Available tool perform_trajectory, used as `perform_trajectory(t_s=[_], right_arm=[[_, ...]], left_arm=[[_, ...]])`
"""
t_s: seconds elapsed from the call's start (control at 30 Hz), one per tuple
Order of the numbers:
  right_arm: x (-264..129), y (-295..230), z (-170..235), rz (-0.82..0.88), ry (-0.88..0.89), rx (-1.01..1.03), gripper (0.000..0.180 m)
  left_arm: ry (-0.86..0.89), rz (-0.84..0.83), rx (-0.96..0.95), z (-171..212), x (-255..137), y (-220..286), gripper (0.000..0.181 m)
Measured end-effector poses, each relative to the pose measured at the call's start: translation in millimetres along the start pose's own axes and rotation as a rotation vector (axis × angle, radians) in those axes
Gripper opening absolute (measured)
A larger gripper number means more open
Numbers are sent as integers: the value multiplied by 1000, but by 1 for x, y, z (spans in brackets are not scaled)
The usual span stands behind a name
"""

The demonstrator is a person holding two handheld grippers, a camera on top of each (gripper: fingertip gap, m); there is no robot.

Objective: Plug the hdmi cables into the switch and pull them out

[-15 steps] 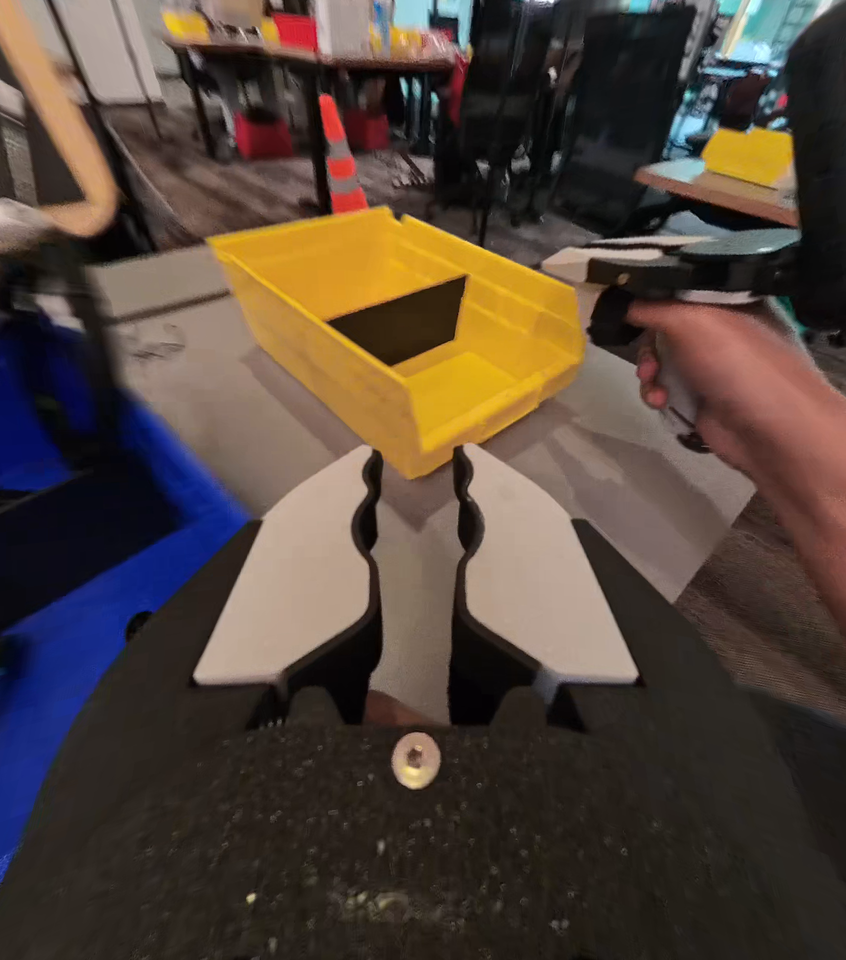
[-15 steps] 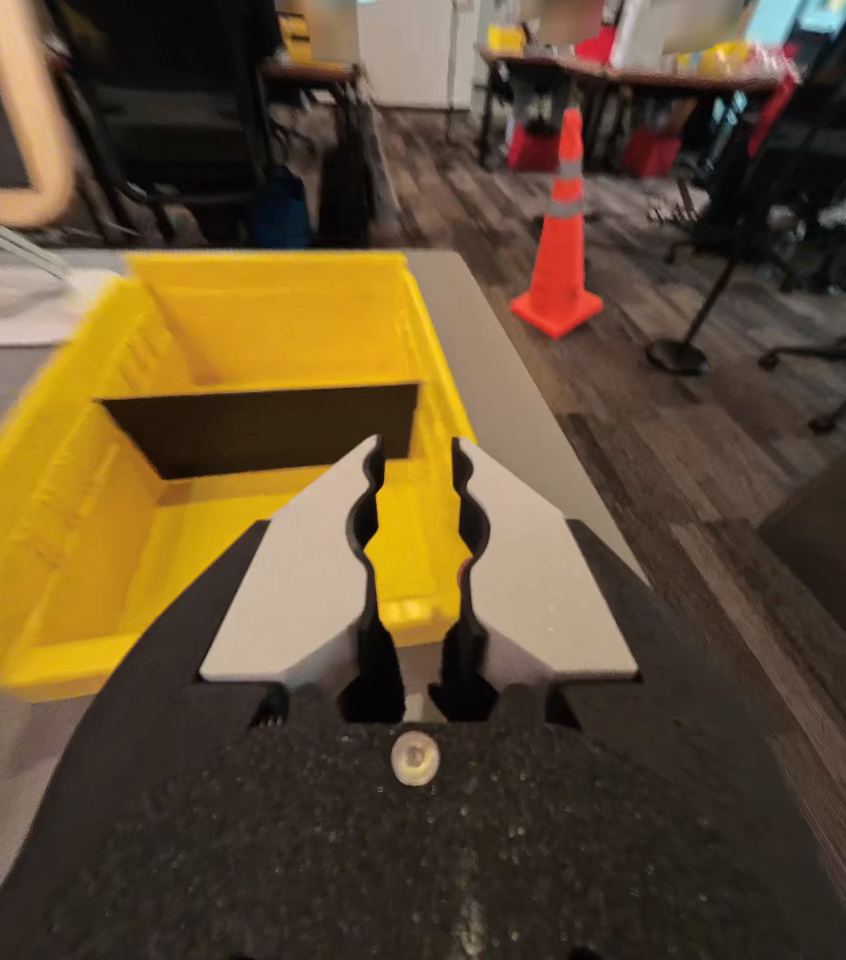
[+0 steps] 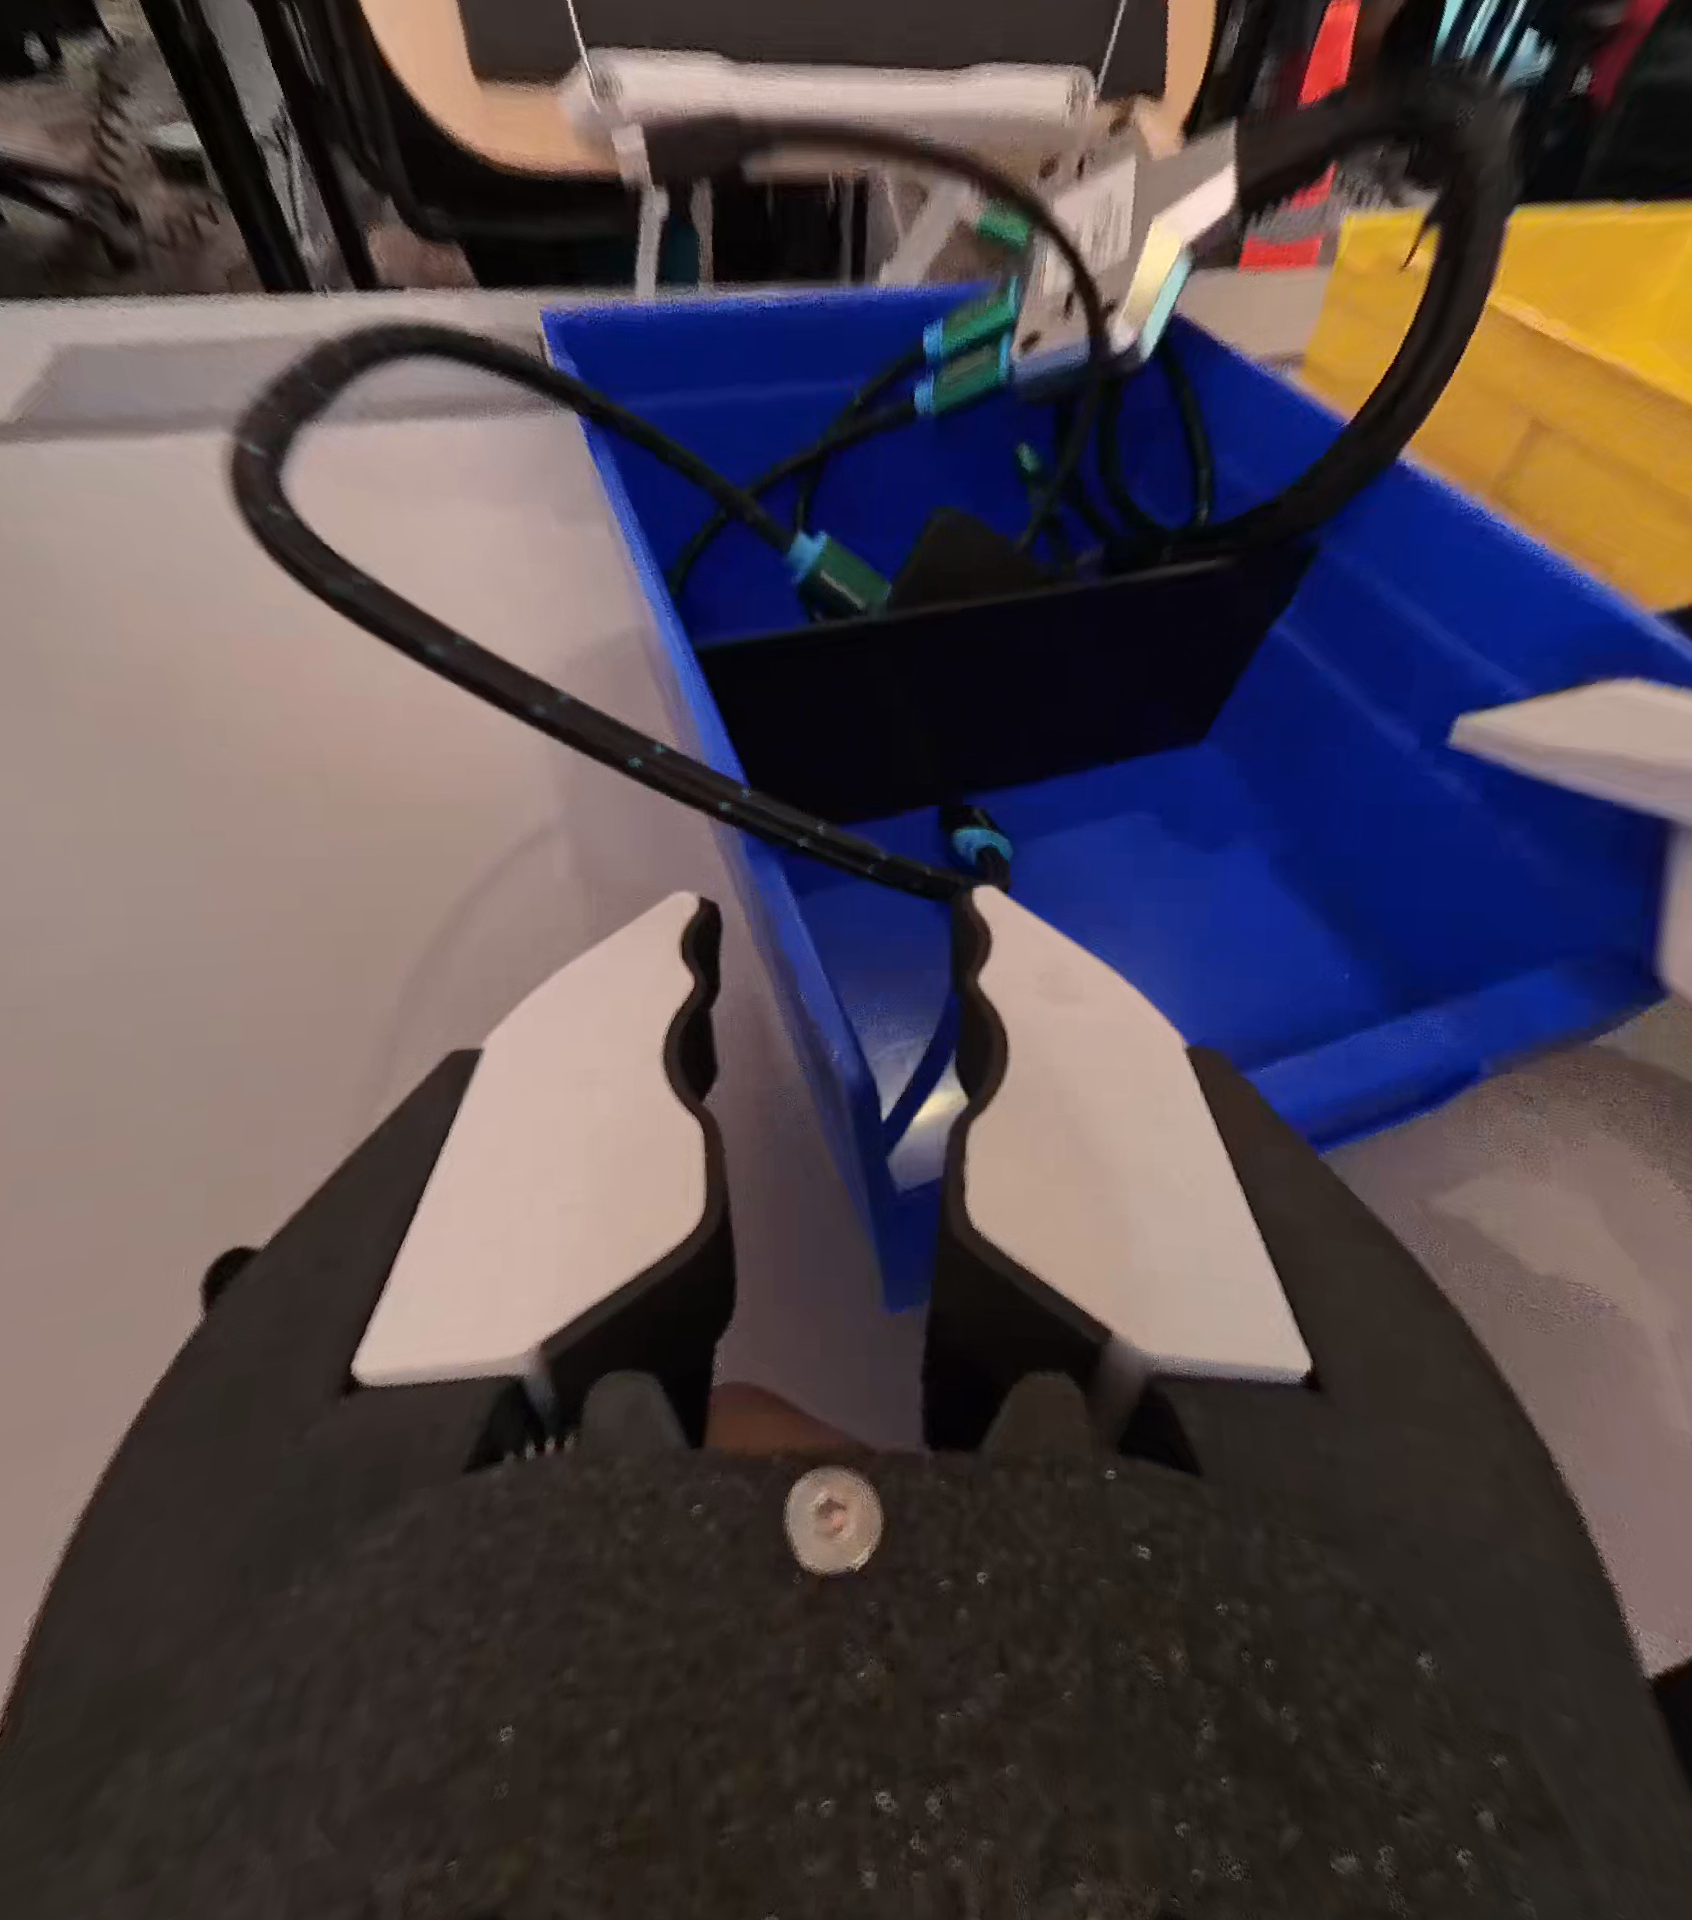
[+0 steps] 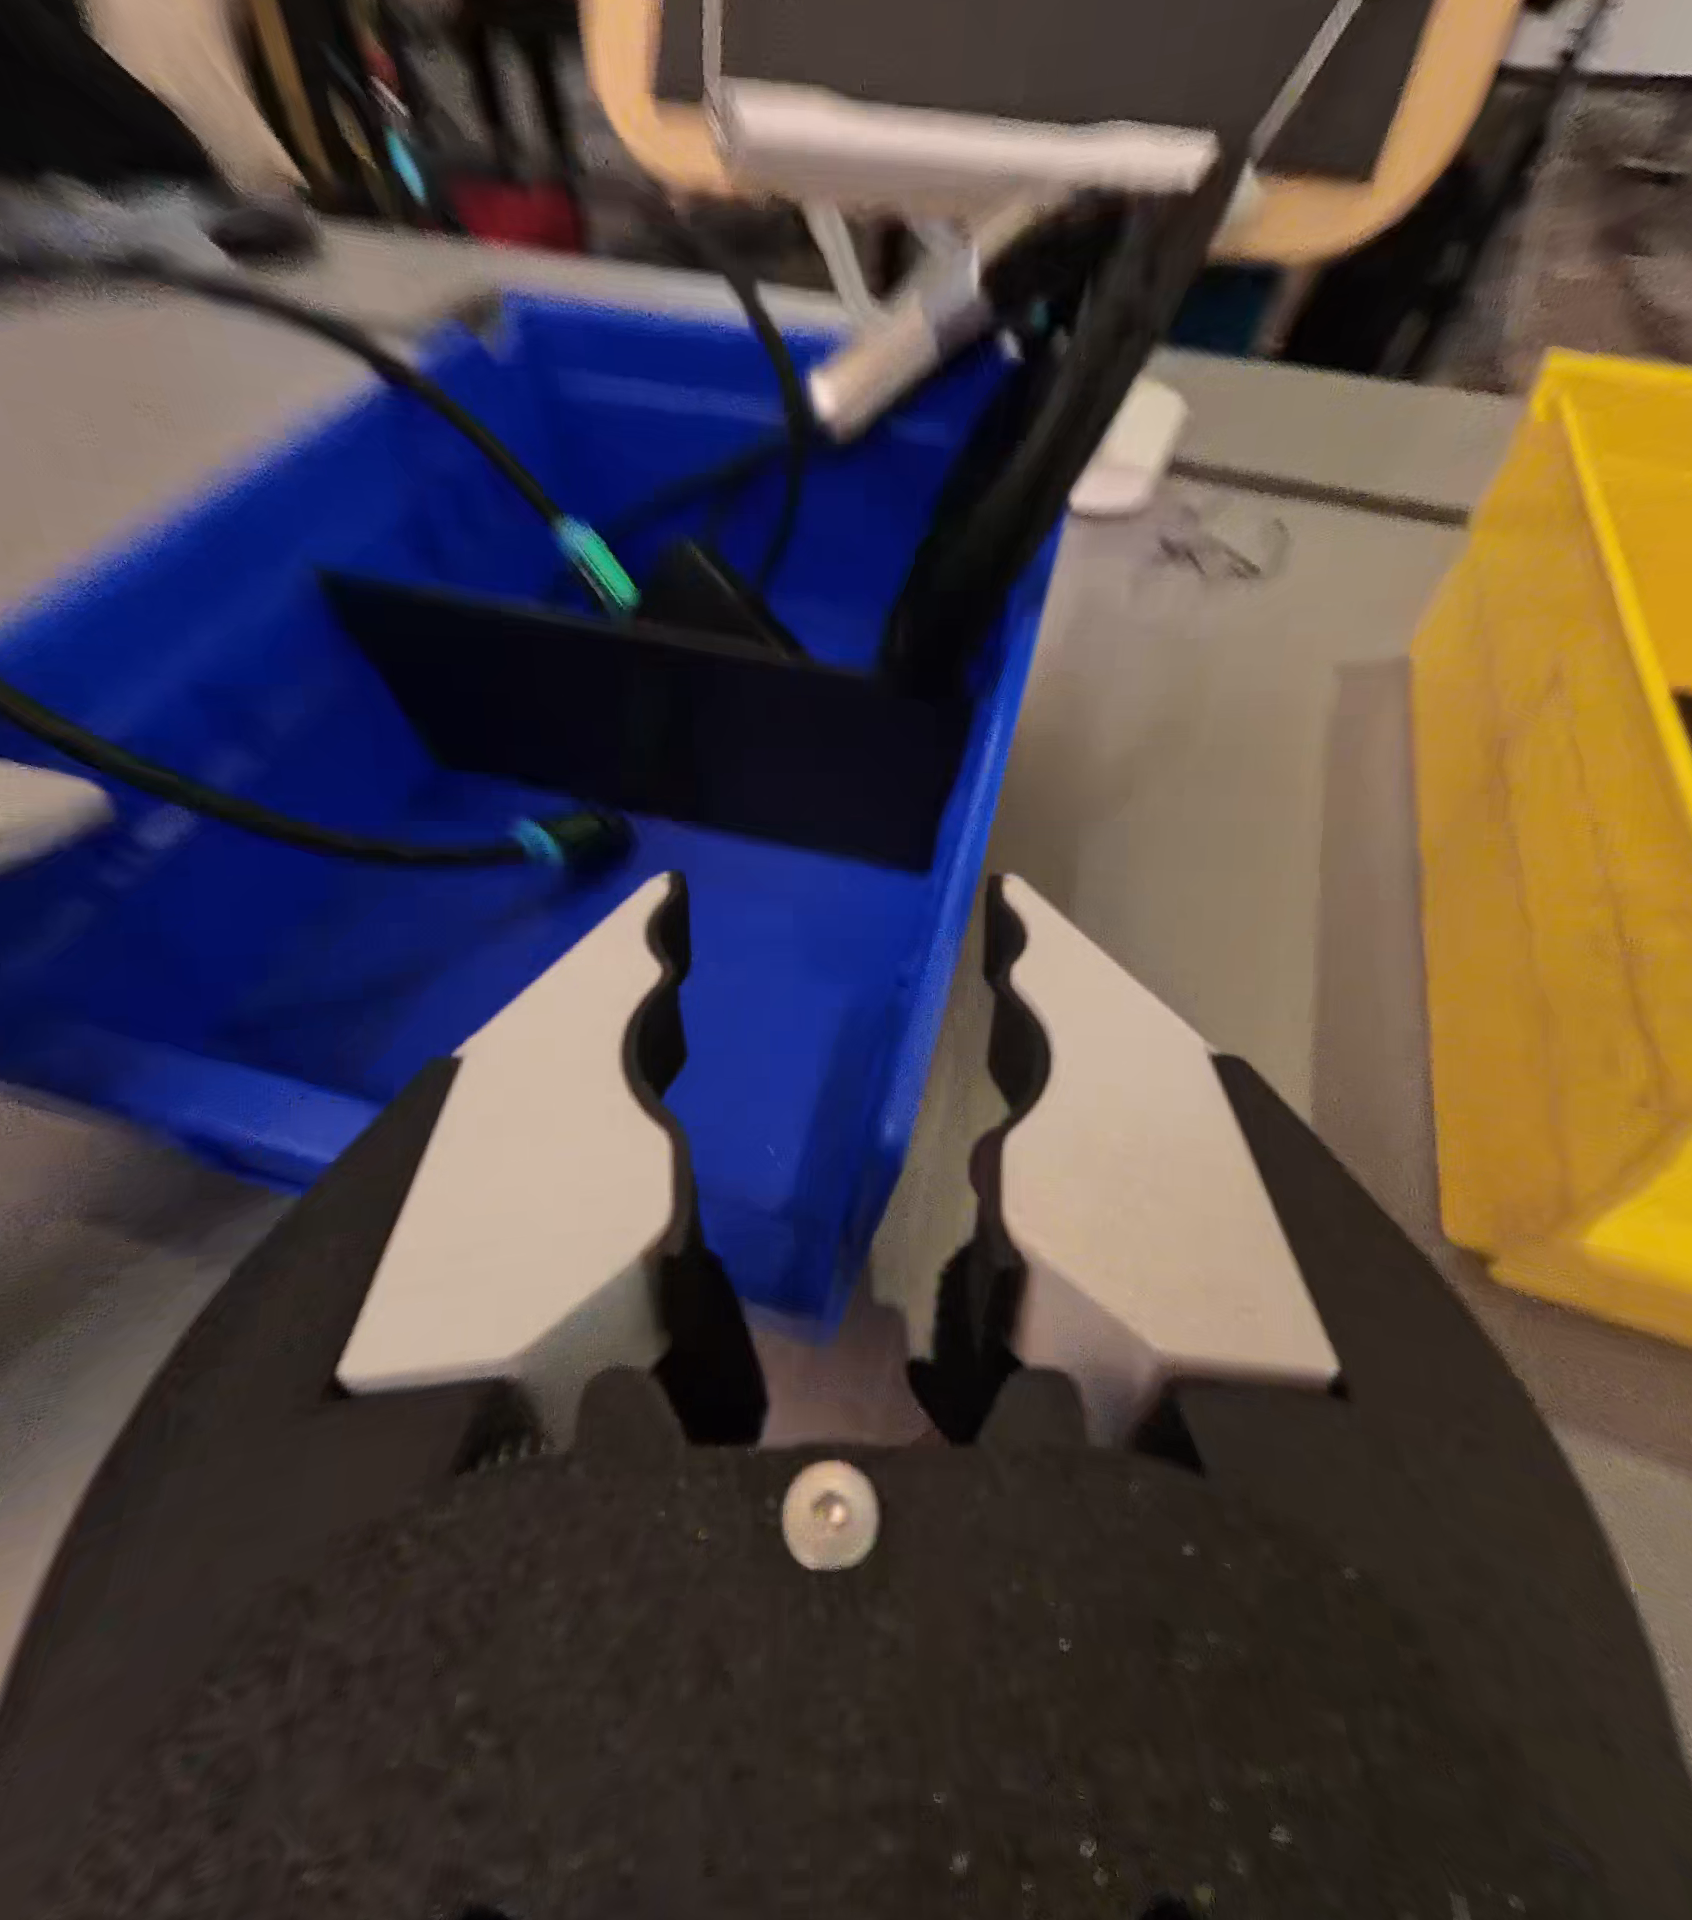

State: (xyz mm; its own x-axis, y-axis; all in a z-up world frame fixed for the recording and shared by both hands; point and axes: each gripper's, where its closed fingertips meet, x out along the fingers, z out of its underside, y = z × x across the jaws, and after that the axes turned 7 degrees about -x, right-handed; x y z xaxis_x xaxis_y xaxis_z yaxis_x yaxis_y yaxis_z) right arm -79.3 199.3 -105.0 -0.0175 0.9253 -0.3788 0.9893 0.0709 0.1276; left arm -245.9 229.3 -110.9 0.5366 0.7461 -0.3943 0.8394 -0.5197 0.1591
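Grippers [image 3: 837,914] [image 4: 837,894] agape astride blue bin [image 3: 1341,935] side walls.

Two tongs [image 3: 837,914] [image 4: 837,894], one blue bin [image 3: 1341,935], one yellow bin [image 4: 1600,935], several braided cables [image 3: 385,613], count unclear

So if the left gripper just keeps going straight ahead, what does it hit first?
Probably the blue bin's near side wall, which runs up between the open left gripper fingers. Just past it the braided black cable crosses the rim; depth is uncertain.

Right hand-held gripper [image 4: 837,914] gapes, empty, over blue bin [image 4: 967,935] wall.
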Motion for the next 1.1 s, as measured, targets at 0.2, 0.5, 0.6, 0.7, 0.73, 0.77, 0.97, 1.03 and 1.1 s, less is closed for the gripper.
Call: perform_trajectory(t_s=[0.2,0.5,0.6,0.7,0.73,0.77,0.97,1.03,1.1], right_arm=[[5,9,15,183,-27,193,5],[12,-71,-30,186,34,61,5],[41,-121,-51,135,41,42,6],[76,-161,-63,124,-1,18,6],[88,-171,-64,120,-21,18,6],[98,-179,-63,117,-40,20,6],[114,-215,-63,-28,-35,60,14],[98,-223,-64,-154,-25,26,24],[71,-221,-67,-251,17,-27,25]], left_arm=[[-39,-73,-7,0,13,-20,6],[55,-229,63,-28,-35,-104,5],[80,-250,59,-44,-44,-164,3],[39,-250,98,-46,-38,-216,2],[26,-244,108,-45,-33,-230,2],[9,-237,97,-42,-29,-242,3],[45,-250,-92,-36,-27,-278,4],[83,-277,-129,-41,-36,-282,17],[115,-280,-171,-45,-47,-284,26]])
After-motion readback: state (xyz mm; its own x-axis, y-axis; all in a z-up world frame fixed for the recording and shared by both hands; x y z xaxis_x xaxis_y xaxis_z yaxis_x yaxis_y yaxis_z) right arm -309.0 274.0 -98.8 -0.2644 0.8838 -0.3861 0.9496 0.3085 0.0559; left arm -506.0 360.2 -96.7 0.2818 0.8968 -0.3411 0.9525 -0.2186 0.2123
